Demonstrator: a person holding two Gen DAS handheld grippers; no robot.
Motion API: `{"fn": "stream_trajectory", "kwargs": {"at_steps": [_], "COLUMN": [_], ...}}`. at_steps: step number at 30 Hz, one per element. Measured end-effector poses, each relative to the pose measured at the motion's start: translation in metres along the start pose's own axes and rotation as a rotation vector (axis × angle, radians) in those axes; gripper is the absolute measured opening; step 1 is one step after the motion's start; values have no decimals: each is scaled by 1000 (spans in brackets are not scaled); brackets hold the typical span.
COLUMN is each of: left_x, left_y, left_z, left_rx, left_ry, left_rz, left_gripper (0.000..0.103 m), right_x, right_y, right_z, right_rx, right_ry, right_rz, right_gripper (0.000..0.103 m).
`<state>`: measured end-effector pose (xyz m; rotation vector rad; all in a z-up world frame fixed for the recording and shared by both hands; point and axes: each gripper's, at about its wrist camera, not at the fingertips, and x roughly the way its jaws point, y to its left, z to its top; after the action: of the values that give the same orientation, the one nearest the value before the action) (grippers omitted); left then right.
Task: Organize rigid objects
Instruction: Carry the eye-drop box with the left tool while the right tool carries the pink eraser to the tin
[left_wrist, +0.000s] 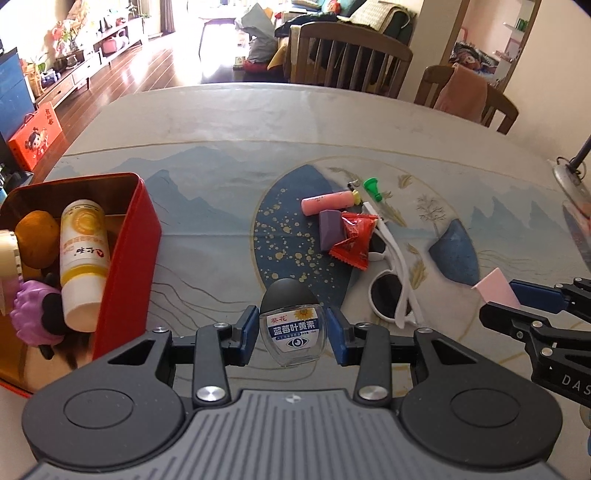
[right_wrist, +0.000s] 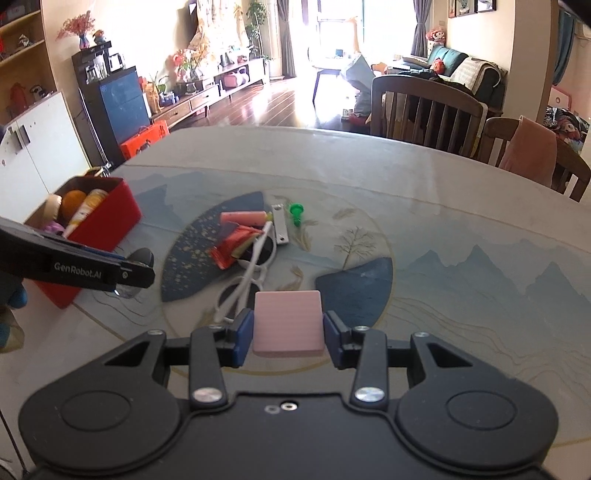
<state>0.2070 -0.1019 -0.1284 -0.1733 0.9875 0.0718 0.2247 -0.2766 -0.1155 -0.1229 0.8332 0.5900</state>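
Left tongs (left_wrist: 291, 334) clamp a bottle (left_wrist: 291, 328); right tongs (right_wrist: 288, 334) clamp a pink block (right_wrist: 287, 323). Carry the bottle level over the red box (left_wrist: 125, 236), then release low.

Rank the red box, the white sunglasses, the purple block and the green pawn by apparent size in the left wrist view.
1. red box
2. white sunglasses
3. purple block
4. green pawn
The box lies nearer the camera, and its left side is cropped. The pawn lies farthest, so its smallness is partly distance.
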Motion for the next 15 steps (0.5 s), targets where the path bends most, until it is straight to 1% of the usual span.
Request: {"fn": "stream_trajectory", "kwargs": {"at_steps": [8,15], "left_x": [-37,-64], "left_y": [15,46], "left_z": [-6,-8], "left_rx": [11,2], "left_ry": [-38,-58], "left_rz": [-35,-38], "left_gripper": [39,39], "right_x": [-24,-30], "right_y": [30,72], "right_z": [9,19], "right_rx": [34,30], "right_ry": [-42,-57], "right_rz": [29,57], "right_gripper": [40,40]}}
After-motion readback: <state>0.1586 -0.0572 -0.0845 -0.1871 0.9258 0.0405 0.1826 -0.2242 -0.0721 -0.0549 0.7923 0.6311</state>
